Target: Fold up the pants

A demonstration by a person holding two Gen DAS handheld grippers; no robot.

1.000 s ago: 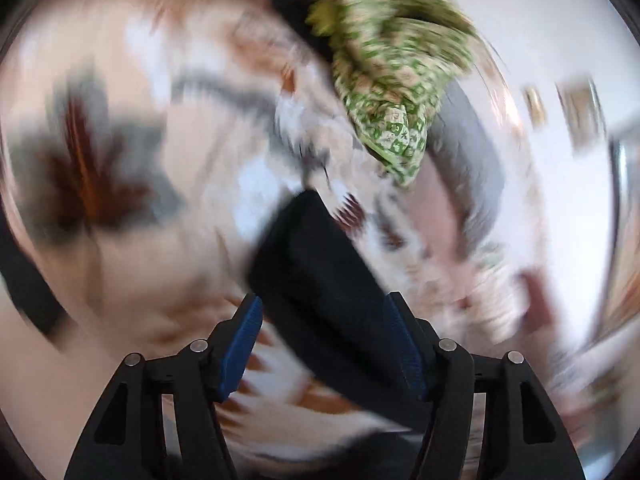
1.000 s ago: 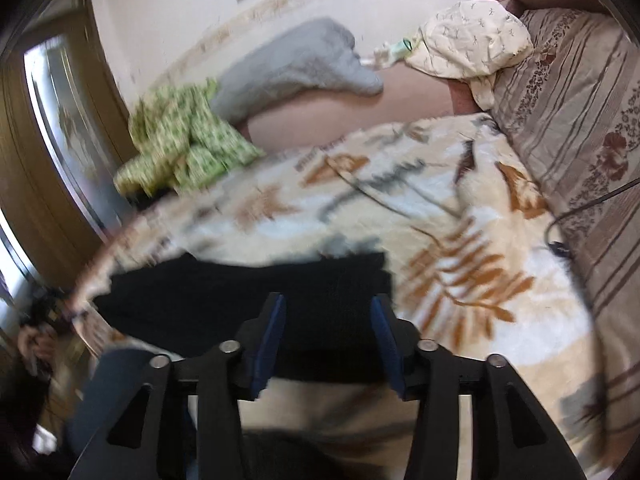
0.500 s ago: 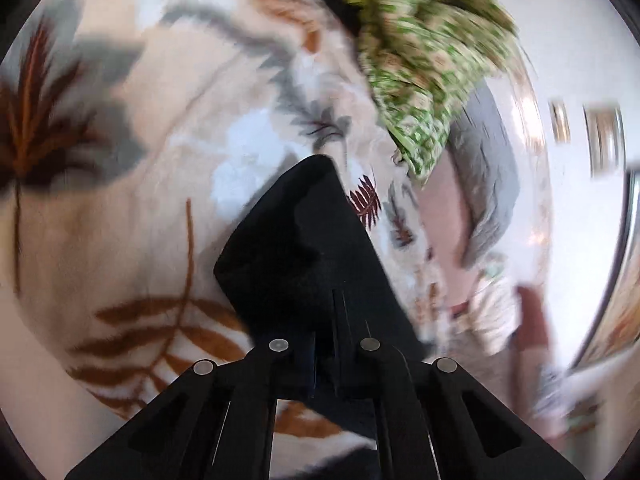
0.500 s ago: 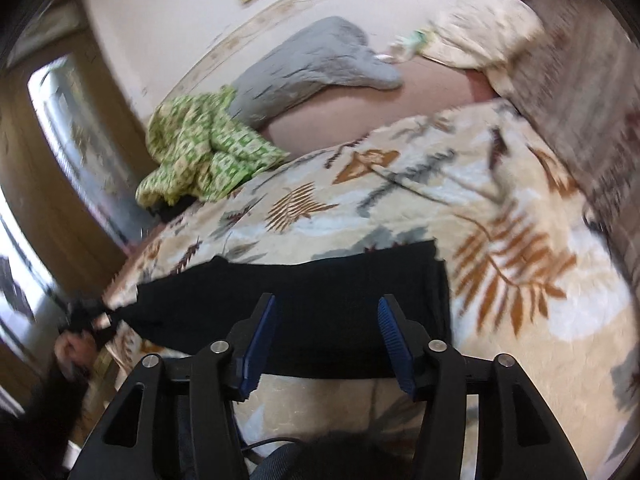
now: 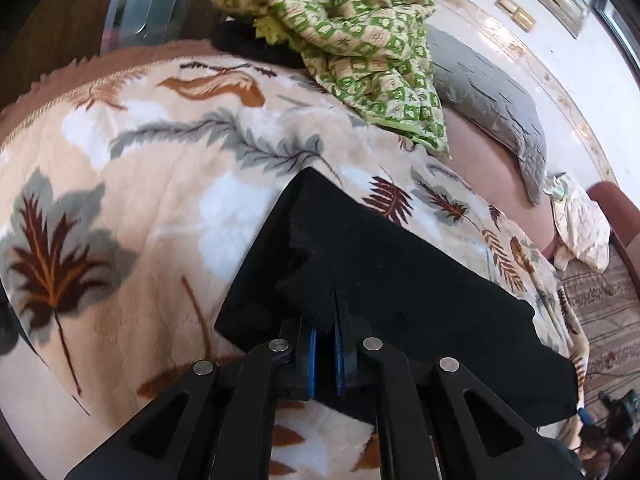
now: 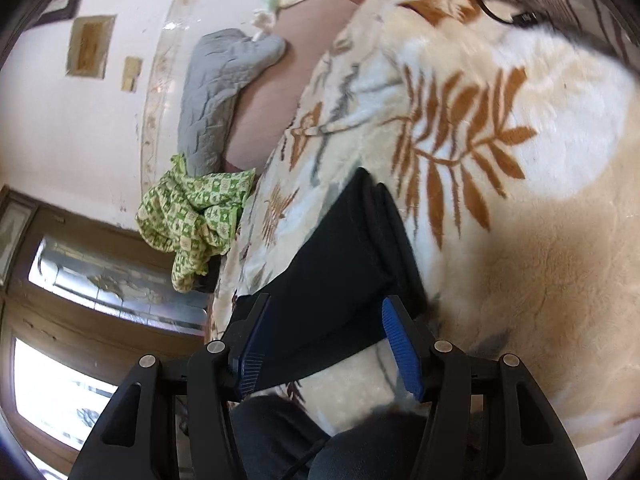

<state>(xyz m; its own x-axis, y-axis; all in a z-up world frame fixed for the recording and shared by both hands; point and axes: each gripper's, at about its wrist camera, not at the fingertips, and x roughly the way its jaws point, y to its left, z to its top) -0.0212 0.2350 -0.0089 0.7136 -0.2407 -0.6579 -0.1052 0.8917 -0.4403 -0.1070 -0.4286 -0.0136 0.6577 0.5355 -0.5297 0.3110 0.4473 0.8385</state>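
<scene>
Black pants (image 5: 380, 264) lie in a long folded strip on a leaf-patterned blanket (image 5: 160, 200). My left gripper (image 5: 334, 312) is shut on a raised pinch of their near edge, close to the left end. In the right wrist view the pants (image 6: 336, 264) run away from me toward the upper right. My right gripper (image 6: 328, 304) hovers low over the near part of the strip. Its jaws are open, with the cloth lying between the blue pads (image 6: 400, 340), and neither pad presses on it.
A green patterned quilt (image 5: 360, 40) and a grey pillow (image 5: 488, 100) lie at the far side of the bed. A striped cover with a black cable (image 6: 496, 12) lies at the far end. Glass doors (image 6: 80, 272) stand left. A person's dark trouser leg (image 6: 280, 432) is under the right gripper.
The left gripper closed onto the pants' edge and rolled. The right gripper sank closer to the pants and rolled, staying open.
</scene>
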